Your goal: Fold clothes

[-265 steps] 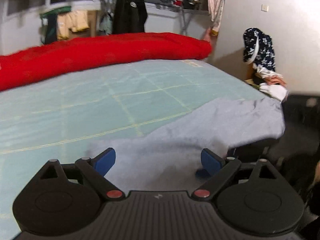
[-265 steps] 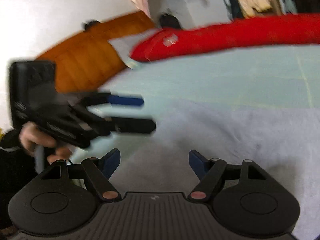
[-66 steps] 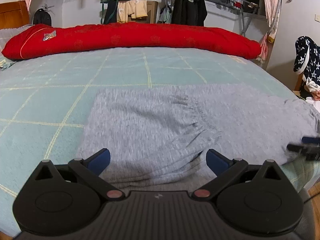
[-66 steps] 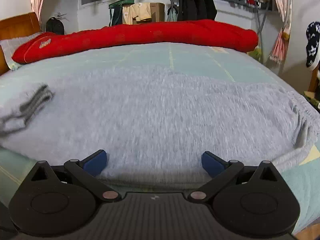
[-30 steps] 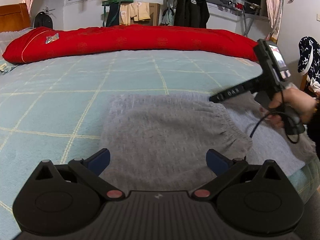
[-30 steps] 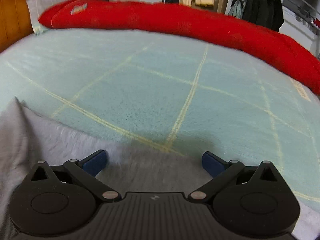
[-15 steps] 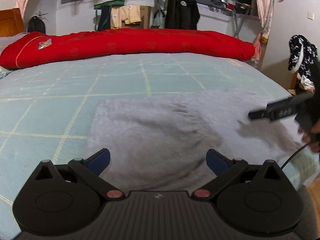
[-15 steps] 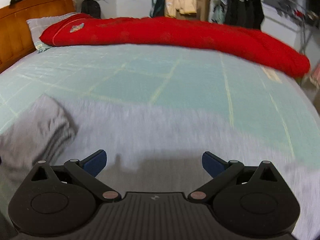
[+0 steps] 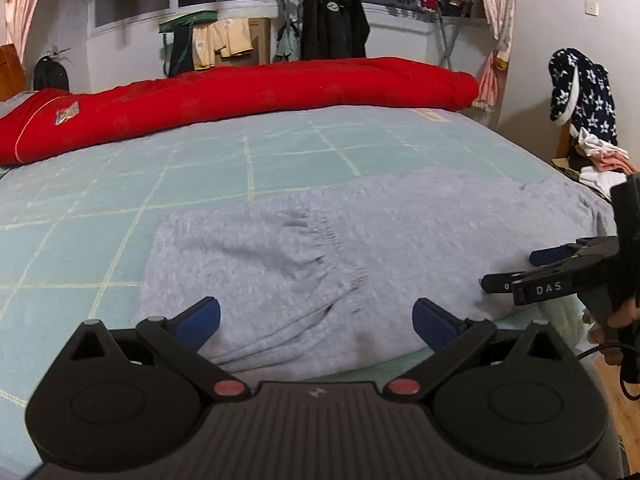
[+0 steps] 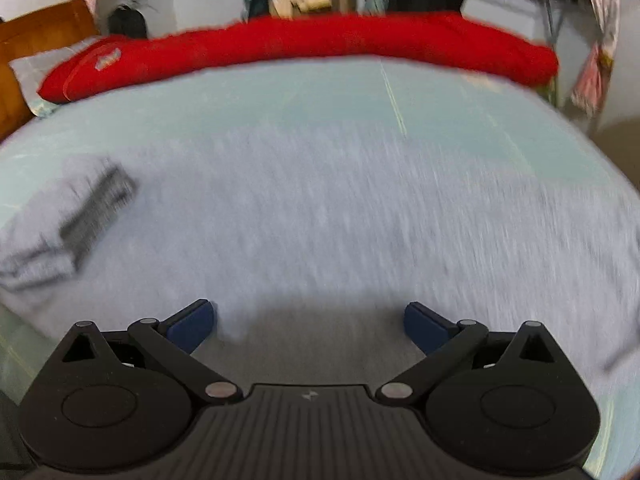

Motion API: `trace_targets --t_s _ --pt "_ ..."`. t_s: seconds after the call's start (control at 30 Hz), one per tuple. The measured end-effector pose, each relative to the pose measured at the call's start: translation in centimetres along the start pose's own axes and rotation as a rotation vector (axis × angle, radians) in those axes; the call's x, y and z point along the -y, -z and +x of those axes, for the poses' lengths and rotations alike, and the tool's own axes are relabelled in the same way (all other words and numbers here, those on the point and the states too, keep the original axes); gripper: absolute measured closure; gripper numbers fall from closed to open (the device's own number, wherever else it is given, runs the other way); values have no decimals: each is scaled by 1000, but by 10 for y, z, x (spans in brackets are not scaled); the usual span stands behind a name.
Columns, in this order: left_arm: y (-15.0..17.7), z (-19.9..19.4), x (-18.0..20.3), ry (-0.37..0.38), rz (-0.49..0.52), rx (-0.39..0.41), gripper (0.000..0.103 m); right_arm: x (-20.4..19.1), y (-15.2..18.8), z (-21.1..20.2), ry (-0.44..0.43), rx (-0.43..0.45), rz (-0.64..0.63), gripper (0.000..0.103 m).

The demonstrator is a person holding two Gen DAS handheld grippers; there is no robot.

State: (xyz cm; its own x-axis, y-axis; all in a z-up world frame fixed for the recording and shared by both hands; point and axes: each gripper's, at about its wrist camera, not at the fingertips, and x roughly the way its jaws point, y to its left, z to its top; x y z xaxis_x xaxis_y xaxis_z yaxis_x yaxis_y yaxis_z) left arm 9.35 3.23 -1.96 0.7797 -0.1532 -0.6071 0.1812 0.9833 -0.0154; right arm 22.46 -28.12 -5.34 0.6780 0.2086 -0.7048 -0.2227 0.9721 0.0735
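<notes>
Grey sweatpants (image 9: 360,248) flat on bed (image 9: 240,160), long axis left-right, folded end ahead of left gripper (image 9: 316,318); right gripper (image 10: 310,322) over unfolded span. Both fingers spread, empty.

Trousers (image 9: 400,240) on bed (image 9: 240,160), near front edge; rolled quilt (image 9: 240,92) behind, along far side.
</notes>
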Motion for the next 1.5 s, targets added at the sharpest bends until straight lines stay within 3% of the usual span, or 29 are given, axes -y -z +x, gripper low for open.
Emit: trace_targets --t_s 0.13,0.3,0.4,0.5,0.8,0.93,1.07,1.2,1.3,1.5 --pt "0 -2 8 12 14 -5 1 26 -4 -24 -55 76 78 0" --pt "-3 -4 19 16 42 -4 1 88 -12 -40 84 182 220 0" --pt "-5 -3 23 15 51 -5 1 129 -5 -35 140 163 366 0" --pt "-7 -1 26 5 52 -11 1 151 9 -25 175 112 427 0" --pt "-10 12 35 34 53 -40 1 210 41 -80 -33 303 676 0" --pt "-11 18 35 36 44 -55 1 253 64 -84 -57 339 878 0" --pt "-11 22 36 37 43 -66 1 282 78 -67 -171 330 1007 0" --pt "-11 26 37 38 43 -76 1 285 74 -50 -249 318 1023 0" --pt "-10 30 37 39 43 -85 1 289 73 -31 -247 265 1037 0" --pt "-14 35 38 40 39 -91 1 304 62 -19 -282 318 1068 0"
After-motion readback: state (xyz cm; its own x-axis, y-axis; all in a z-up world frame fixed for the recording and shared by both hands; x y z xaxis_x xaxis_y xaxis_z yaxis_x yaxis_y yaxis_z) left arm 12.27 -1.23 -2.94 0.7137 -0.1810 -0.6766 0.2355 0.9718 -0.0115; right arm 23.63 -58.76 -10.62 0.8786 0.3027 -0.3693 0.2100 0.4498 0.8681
